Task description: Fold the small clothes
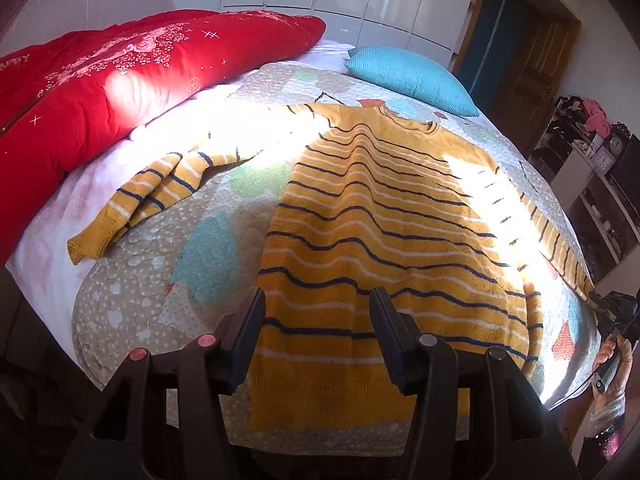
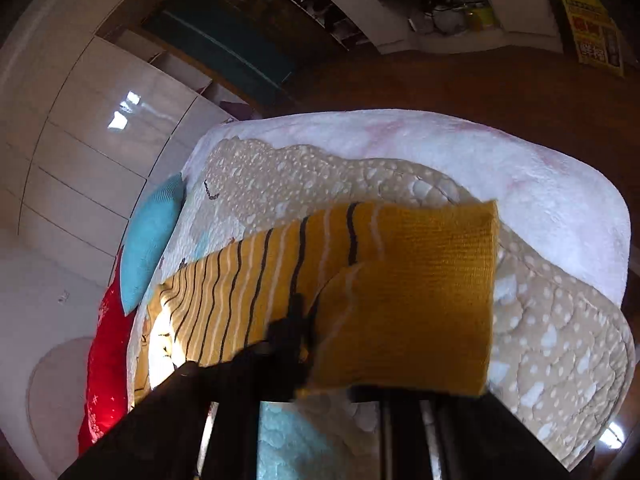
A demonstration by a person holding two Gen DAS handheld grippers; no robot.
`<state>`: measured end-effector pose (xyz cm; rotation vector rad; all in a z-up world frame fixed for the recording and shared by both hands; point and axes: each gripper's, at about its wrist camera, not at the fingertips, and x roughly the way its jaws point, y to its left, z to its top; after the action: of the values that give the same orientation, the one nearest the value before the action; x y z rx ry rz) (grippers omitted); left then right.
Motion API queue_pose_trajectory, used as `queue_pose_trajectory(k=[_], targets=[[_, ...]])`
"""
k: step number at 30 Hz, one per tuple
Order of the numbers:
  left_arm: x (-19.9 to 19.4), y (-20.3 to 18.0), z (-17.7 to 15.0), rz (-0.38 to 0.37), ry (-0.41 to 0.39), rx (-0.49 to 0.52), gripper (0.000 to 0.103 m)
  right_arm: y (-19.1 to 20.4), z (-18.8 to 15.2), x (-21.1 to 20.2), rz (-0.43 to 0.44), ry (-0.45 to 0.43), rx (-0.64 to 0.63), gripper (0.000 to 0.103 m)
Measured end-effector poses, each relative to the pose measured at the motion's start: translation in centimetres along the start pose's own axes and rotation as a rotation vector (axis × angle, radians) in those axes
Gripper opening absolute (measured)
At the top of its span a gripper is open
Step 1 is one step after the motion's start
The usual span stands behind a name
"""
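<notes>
The right gripper (image 2: 304, 344) is clamping the sleeve cuff (image 2: 404, 320) of the yellow striped sweater (image 1: 384, 216), which is hiding its fingertips. The left gripper (image 1: 318, 344) is hovering with jaws apart over the sweater's hem, the garment lying flat on the quilted bedspread (image 1: 160, 280). Beyond the sweater, partial lettering "APPY" is showing on the red comforter (image 1: 100, 88).

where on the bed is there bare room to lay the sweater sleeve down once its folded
Bare quilt lies between the sweater body and its spread left sleeve, beside the left hand-held gripper. A smaller patch sits between collar and blue pillow. The red duvet crowds the far-left side.
</notes>
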<state>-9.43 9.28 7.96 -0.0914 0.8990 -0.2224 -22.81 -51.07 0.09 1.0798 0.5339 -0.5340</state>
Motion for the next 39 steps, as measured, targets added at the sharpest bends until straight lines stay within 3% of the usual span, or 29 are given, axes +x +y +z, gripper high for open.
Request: queue_pose_trajectory(k=[4,7,10,13,18,23,28,31,33,35,37,38,39], targets=[[-0.1,0.5,0.9,0.005,-0.016,-0.02,0.053,0.1,3.9,-2.4,-0.037,-0.126,-0.006,0.005],[0.0,1.3,1.7,0.009,-0.036,-0.04,0.053,2.5,5.8,-3.3,-0.09,-0.181,-0.083,0.005],[0.1,2.2,2.0,-0.001,-0.054,-0.073,0.053,7.4,6.3,-3.3,-0.126,-0.197,-0.226,0.005],[0.1,3.1,2.0,-0.014,-0.068,-0.095,0.053,14.7,4.7,-1.1,-0.056,-0.143,-0.373,0.005],[-0.4,5.1,1.0,-0.012,-0.09,-0.113,0.053,28.3,-3.2,5.1,0.095,0.023,-0.623,0.005],[-0.9,8.3,-0.3,0.018,-0.108,-0.143,0.053,38.0,-15.7,12.6,0.195,0.23,-0.84,0.005],[-0.9,12.0,-1.8,0.03,-0.109,-0.206,0.053,41.6,-27.5,18.8,0.127,0.344,-1.112,0.005],[-0.8,13.7,-2.4,0.026,-0.105,-0.248,0.053,42.1,-31.9,21.3,0.086,0.392,-1.218,0.006],[-0.8,14.5,-2.7,0.017,-0.106,-0.272,0.053,42.6,-34.3,22.2,0.036,0.377,-1.306,0.011],[-0.9,15.2,-2.8,0.007,-0.112,-0.29,0.053,43.2,-36.5,22.5,-0.005,0.337,-1.401,0.02],[-1.1,15.4,-3.0,0.004,-0.118,-0.303,0.053,43.9,-38.3,22.4,-0.027,0.289,-1.485,0.022],[-1.2,15.5,-3.1,0.0,-0.122,-0.309,0.054,44.4,-39.1,22.2,-0.021,0.271,-1.521,0.029],[-1.3,15.6,-3.1,-0.006,-0.126,-0.315,0.054,44.8,-39.8,22.0,-0.004,0.272,-1.551,0.045]])
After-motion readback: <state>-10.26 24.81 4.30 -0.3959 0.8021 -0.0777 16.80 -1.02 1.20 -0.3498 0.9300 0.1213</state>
